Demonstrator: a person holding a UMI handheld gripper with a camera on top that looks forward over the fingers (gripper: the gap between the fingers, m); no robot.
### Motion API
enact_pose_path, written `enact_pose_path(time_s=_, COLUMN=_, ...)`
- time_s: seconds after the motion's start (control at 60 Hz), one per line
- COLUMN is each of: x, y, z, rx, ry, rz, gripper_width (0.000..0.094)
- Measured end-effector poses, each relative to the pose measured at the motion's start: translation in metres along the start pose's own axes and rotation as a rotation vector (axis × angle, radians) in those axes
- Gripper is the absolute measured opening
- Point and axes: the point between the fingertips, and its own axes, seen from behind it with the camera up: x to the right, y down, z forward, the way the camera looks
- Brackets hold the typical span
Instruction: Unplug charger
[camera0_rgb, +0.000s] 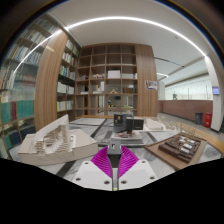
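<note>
We look along the gripper (113, 166) into a large library-like room. Its two fingers rise from the bottom of the view, and their magenta pads (103, 163) meet at a narrow point, so the tongs appear drawn together with nothing visible between them.

Just ahead of the fingers lies a pale display table (95, 150). On it, to the left, sits a white architectural model (47, 138) with stepped, angular forms. Beyond the fingertips, near the middle of the table, stands a small dark block-like object (126, 122); we cannot tell what it is. To the right, on a separate surface, rests a dark brown model (183, 147) with a gridded top.

We cannot make out a charger, a plug or a socket anywhere in this view; anything of that kind is too small or hidden to tell.

At the far end of the room stands a tall wooden shelving unit (108, 72) with open compartments holding a few objects. Along the left wall runs a long bookcase (35, 75) packed with books. A curved strip light (130, 22) sweeps across the ceiling. A red object (207, 118) sits far off on the right.
</note>
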Motion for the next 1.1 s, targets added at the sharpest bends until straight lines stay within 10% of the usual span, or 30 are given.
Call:
enact_pose_path(time_s=0.317, x=0.068, y=0.164, z=-0.021, rx=-0.39, ry=0.022, rz=-0.06, gripper_width=0.0075)
enact_pose_path(time_s=0.583, x=0.087, y=0.219, z=-0.009, rx=-0.518, ry=0.05, rz=-0.016, gripper_width=0.0165)
enact_pose_path(time_s=0.75, x=0.089, y=0.212, z=-0.014, rx=-0.524, ry=0.047, rz=0.015, gripper_width=0.0767)
enact_pose_path(time_s=1.1, x=0.08, y=0.15, z=-0.091, rx=-0.451, ry=-0.044, rz=0.02, gripper_width=0.0853)
